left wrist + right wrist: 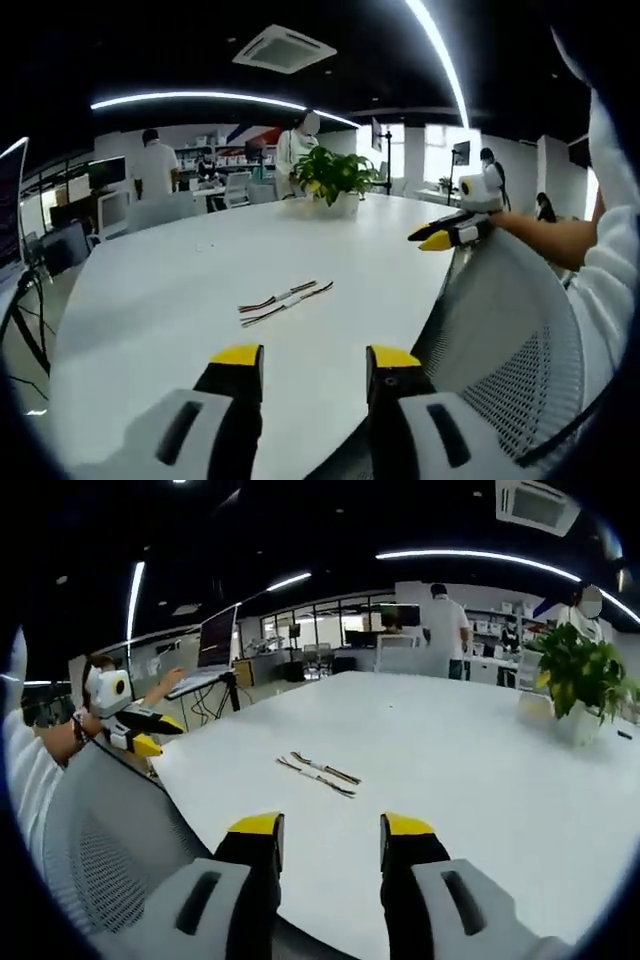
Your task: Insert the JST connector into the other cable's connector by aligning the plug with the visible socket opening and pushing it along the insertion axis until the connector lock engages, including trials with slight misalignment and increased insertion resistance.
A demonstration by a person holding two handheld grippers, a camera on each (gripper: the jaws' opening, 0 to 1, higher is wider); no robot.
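Hovering above near worktop edge, left tongs (pixel 310 360) gape wide, empty; right tongs (pixel 331 830) likewise wide, empty. Two cables (pixel 285 301) lie side by side on white worktop (pixel 150 300), well ahead of both tongs. Step in hand likely approach: each tongs should grip one cable just behind connector, housings left free for alignment. Potted plant (pixel 334 180) farther beyond.

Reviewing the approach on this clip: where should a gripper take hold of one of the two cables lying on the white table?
The two cables lie flat, side by side, on the white table, untouched. Probably best to pinch one at its connector end, which should be stiffer than the wire, coming down from above with the jaws across its width. Which end carries the connector is too small to tell. Left gripper and right gripper are open.
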